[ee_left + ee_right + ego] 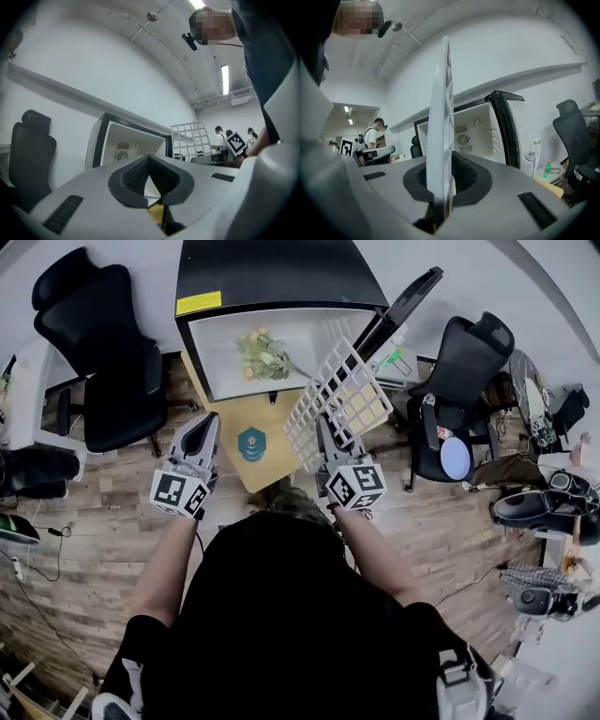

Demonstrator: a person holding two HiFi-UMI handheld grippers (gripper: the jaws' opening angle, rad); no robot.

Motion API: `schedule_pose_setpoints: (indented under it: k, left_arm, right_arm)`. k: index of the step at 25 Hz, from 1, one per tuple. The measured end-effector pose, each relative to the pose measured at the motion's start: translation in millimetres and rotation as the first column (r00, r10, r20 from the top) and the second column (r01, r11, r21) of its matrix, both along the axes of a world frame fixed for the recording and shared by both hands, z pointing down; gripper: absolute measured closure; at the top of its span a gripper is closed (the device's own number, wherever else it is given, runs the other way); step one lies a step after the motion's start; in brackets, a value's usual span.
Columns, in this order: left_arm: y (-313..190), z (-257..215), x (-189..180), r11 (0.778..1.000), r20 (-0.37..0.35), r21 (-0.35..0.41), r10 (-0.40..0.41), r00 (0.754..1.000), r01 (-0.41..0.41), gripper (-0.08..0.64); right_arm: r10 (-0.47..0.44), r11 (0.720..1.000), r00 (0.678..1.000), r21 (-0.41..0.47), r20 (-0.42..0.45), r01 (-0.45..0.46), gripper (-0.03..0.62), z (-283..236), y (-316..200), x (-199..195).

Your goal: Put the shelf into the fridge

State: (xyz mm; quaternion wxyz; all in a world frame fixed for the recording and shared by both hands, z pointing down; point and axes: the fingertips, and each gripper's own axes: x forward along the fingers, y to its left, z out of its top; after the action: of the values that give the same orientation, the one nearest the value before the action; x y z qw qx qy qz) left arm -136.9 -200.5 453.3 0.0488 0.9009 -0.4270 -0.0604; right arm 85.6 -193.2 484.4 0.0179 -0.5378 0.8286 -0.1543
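Note:
The small fridge (281,296) has a black top and a white inside. It stands open ahead of me, its door (403,306) swung out to the right. My right gripper (328,432) is shut on the near edge of the white wire shelf (337,399) and holds it tilted up in front of the fridge's right side. In the right gripper view the shelf (443,117) shows edge-on between the jaws, before the open fridge (478,126). My left gripper (204,427) is shut on nothing, left of the shelf and below the fridge opening. The left gripper view has the fridge (131,140) and the shelf (190,138) ahead.
A bunch of pale flowers (262,354) lies inside the fridge. The fridge rests on a wooden stand (248,442). Black office chairs stand at the left (103,343) and right (459,381). A can (529,159) and a green bottle (547,168) stand by the door.

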Motion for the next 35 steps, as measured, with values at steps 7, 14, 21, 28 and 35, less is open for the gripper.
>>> schedule_pose_setpoints:
  k: [7, 14, 21, 28, 35]
  left_arm:
    - [-7, 5, -6, 0.999, 0.003, -0.028, -0.035, 0.999, 0.035, 0.541]
    - [2, 13, -13, 0.997, 0.015, -0.056, -0.051, 0.999, 0.052, 0.541]
    - [3, 23, -23, 0.994, 0.018, -0.08, -0.067, 0.998, 0.068, 0.541]
    - [0, 21, -27, 0.993, 0.014, -0.079, -0.084, 0.996, 0.085, 0.541]
    - [-2, 29, -35, 0.991, 0.02, -0.097, -0.093, 0.996, 0.094, 0.541]
  right_arm:
    - [0.068, 0.997, 0.943, -0.062, 0.327, -0.05, 0.551, -14, -33, 1]
    - [0.175, 0.982, 0.778, -0.164, 0.603, -0.095, 0.551, -10, -52, 3]
    - [0.264, 0.961, 0.576, -0.259, 0.774, -0.092, 0.551, 1, -64, -2]
    - [0.31, 0.949, 0.418, -0.306, 0.854, -0.079, 0.551, 12, -74, -5]
    - [0.309, 0.951, 0.296, -0.303, 0.904, -0.067, 0.551, 14, -86, -16]
